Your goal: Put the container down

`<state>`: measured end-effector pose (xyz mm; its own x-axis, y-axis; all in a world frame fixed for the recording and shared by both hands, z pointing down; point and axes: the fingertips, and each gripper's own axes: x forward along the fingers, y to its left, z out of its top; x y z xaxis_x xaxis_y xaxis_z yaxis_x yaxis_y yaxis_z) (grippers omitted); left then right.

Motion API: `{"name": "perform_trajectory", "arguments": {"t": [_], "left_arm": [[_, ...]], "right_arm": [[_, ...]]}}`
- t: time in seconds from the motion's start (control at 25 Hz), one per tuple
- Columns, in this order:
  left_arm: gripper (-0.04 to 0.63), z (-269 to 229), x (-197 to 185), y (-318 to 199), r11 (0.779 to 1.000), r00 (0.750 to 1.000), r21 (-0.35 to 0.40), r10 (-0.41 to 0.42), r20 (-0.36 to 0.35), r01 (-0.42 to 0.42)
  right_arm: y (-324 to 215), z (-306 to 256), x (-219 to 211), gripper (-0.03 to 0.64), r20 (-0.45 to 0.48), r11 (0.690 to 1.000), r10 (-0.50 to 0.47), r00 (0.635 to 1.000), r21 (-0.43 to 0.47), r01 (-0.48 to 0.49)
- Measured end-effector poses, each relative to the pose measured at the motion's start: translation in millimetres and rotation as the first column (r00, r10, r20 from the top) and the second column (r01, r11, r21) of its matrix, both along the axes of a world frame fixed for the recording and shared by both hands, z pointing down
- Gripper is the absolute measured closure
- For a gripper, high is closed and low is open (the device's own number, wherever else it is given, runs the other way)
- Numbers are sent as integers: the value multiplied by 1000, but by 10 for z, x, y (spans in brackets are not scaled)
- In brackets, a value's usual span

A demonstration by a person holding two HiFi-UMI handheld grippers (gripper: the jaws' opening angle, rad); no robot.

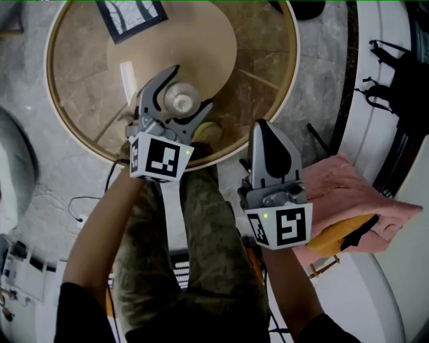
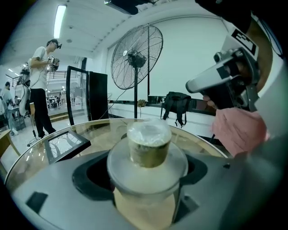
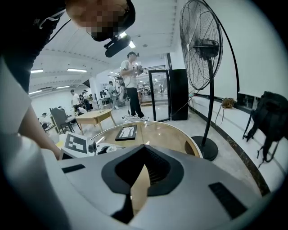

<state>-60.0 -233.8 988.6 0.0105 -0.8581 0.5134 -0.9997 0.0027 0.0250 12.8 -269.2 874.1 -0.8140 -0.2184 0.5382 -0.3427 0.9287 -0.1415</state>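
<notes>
A clear plastic container [image 1: 181, 100] with a wide lidded rim and brownish contents stands on the round glass table [image 1: 74, 80], near its front edge. My left gripper [image 1: 193, 86] reaches in from the near side. Its jaws stand wide around the container, close against both sides, and I see no squeeze on it. The left gripper view fills with the container [image 2: 148, 148] between the grey fingers [image 2: 58, 188]. Off the table's edge, above the person's lap, my right gripper [image 1: 268, 132] is shut and empty; its own view shows the right gripper [image 3: 140, 186] with jaws together.
A black-framed card [image 1: 131, 15] and a white strip [image 1: 127, 74] lie farther back on the table. Something yellow [image 1: 209, 131] sits under the left gripper. To the right are a pink cloth [image 1: 348, 194] and a yellow-black item [image 1: 343, 236]. A tall fan [image 2: 136, 56] and a person [image 2: 41, 85] stand beyond.
</notes>
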Motion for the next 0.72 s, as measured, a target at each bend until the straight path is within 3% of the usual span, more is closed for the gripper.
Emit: {"name": "perform_trajectory", "arguments": {"t": [0.48,0.72], "left_arm": [[207,-106,8,456,1000,1000,-7,-22,-20,22],[209,-539,-32,935,993,987,-1,-117,-113,117]], "right_arm": [[189,-6,55,595,-38,1000,-6,999,29,7],[187,-371,35,595,-2,998,37,999,57,-37]]}}
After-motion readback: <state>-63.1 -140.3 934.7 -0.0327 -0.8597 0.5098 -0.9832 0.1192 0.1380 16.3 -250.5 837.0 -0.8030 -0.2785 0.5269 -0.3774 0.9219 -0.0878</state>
